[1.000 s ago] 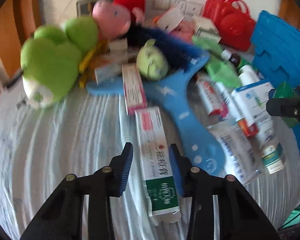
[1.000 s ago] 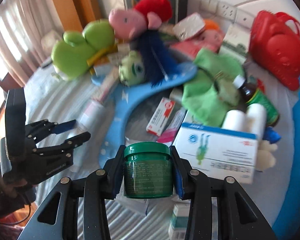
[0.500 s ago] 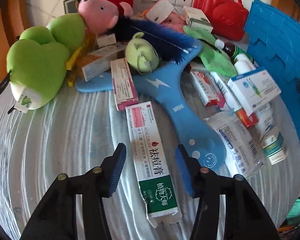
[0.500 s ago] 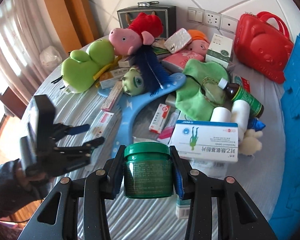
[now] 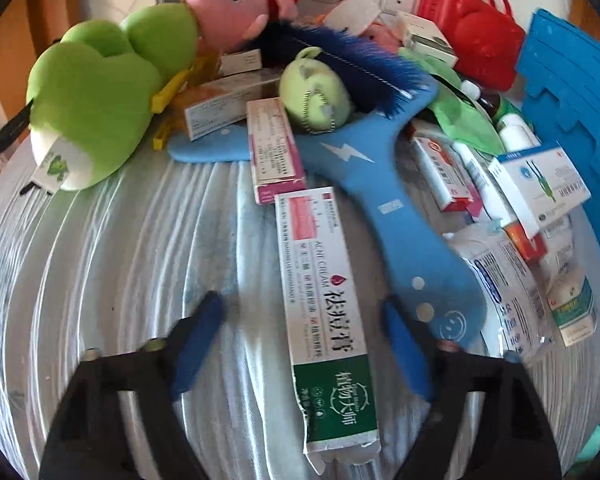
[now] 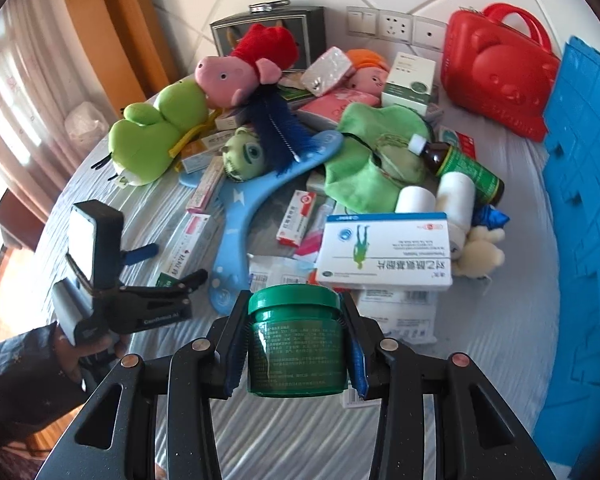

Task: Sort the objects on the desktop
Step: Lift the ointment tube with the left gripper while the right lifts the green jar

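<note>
My left gripper [image 5: 300,344] is opening, jaws straddling the long white-and-green cardboard cream box [image 5: 325,300] untouched; my right gripper [image 6: 296,350] clamps a green lidded plastic jar [image 6: 296,340].

Left gripper [image 5: 300,320] jaws opening

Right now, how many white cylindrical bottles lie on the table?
2: both side by side just behind the big white box, one bottle left, the other bottle right beside the dark bottle. More may be hidden under clutter.
</note>
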### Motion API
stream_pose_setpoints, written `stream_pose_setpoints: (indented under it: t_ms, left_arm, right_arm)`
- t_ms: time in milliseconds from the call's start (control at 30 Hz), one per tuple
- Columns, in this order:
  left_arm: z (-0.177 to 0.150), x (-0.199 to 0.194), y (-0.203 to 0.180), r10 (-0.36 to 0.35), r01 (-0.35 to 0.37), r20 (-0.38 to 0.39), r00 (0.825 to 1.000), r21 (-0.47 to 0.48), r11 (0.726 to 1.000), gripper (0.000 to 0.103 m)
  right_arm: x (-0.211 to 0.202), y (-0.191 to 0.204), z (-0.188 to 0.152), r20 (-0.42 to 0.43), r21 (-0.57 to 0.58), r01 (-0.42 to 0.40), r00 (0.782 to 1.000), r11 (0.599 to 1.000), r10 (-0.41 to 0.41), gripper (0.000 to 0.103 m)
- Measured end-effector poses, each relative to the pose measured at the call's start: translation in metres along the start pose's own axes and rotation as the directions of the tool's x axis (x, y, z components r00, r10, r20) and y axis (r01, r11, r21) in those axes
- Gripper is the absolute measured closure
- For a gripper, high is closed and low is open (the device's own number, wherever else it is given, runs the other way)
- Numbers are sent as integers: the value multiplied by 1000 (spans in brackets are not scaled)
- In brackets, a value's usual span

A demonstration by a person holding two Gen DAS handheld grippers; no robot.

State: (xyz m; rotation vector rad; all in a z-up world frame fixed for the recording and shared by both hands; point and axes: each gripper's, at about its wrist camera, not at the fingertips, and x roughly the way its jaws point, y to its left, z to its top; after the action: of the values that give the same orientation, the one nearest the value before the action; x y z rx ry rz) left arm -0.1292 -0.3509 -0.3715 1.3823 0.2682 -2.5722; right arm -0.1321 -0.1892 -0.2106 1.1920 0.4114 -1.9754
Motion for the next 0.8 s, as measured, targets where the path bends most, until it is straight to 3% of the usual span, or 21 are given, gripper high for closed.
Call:
stream_pose_setpoints:
  t_ms: [33, 167, 333, 433, 467, 533, 600, 800]
  left_arm:
    - [0, -1, -2, -18, 18, 0, 1000, 20, 1000, 50]
    - [2, -5, -9, -67, 69, -23, 997, 75, 995, 66]
    - [0, -11, -19, -35, 39, -35, 999, 110, 993, 67]
    - [-2, -23, -27, -4, 0, 18, 1000, 178, 984, 66]
    - [-2, -23, -28, -6, 4, 12, 1000, 191, 982, 66]
    - [-1, -21, -16, -85, 86, -18, 996, 115, 990, 69]
    - [2, -22, -11, -82, 84, -23, 996, 100, 991, 71]
    - [20, -61, 9, -117, 110, 69, 991, 94, 990, 71]
  right_arm:
    - [0, -1, -1, -1, 6, -2, 1000, 1000, 2, 63]
    - [0, 0, -3, -5, 18, -18, 1000, 1000, 18, 63]
    - [-7, 6, -2, 14, 8, -23, 1000, 1000, 23, 63]
    - [-10, 5, -2, 19, 11, -22, 1000, 1000, 22, 63]
    - [-10, 5, -3, 18, 13, -22, 1000, 1000, 22, 63]
    - [-9, 3, -5, 11, 23, -24, 1000, 999, 24, 63]
    - [-9, 4, -7, 11, 27, -23, 1000, 999, 23, 63]
    - [-13, -2, -11, 20, 47, -14, 1000, 999, 13, 63]
